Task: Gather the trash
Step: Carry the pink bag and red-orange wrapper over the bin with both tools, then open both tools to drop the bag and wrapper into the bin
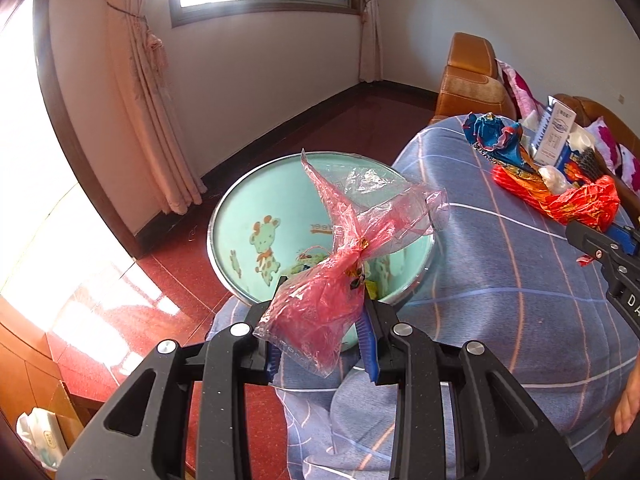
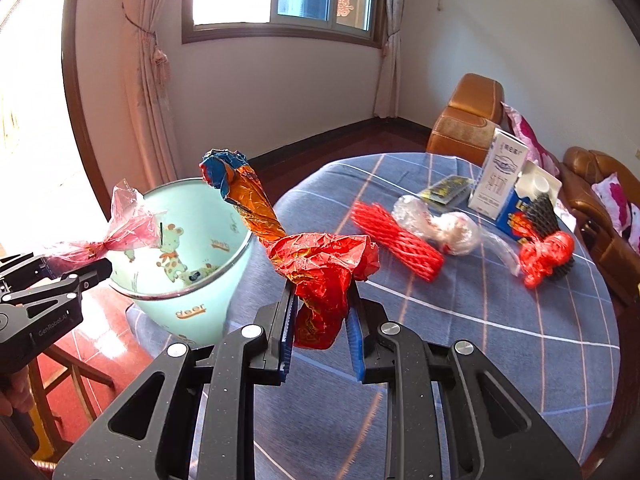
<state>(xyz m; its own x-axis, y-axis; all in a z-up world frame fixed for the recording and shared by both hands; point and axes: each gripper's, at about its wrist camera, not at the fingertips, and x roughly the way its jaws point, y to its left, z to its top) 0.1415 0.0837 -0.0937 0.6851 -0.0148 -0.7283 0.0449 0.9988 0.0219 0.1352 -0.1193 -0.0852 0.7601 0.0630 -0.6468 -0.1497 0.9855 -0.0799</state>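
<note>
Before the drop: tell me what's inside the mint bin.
The mint bin shows printed cartoon animals on its inner wall and some small scraps near the bottom. The pink plastic bag in the left gripper hangs over the opening and hides part of the bottom.

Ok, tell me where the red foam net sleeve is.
In the right wrist view, the red foam net sleeve lies on the blue checked tablecloth, right of centre, beside the clear plastic wrap.

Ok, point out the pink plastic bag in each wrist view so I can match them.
Left wrist view: pink plastic bag at centre, clamped in the left gripper, over the bin.
Right wrist view: same bag at far left, beside the bin.
Shared landmark: the mint giraffe bin.
</note>
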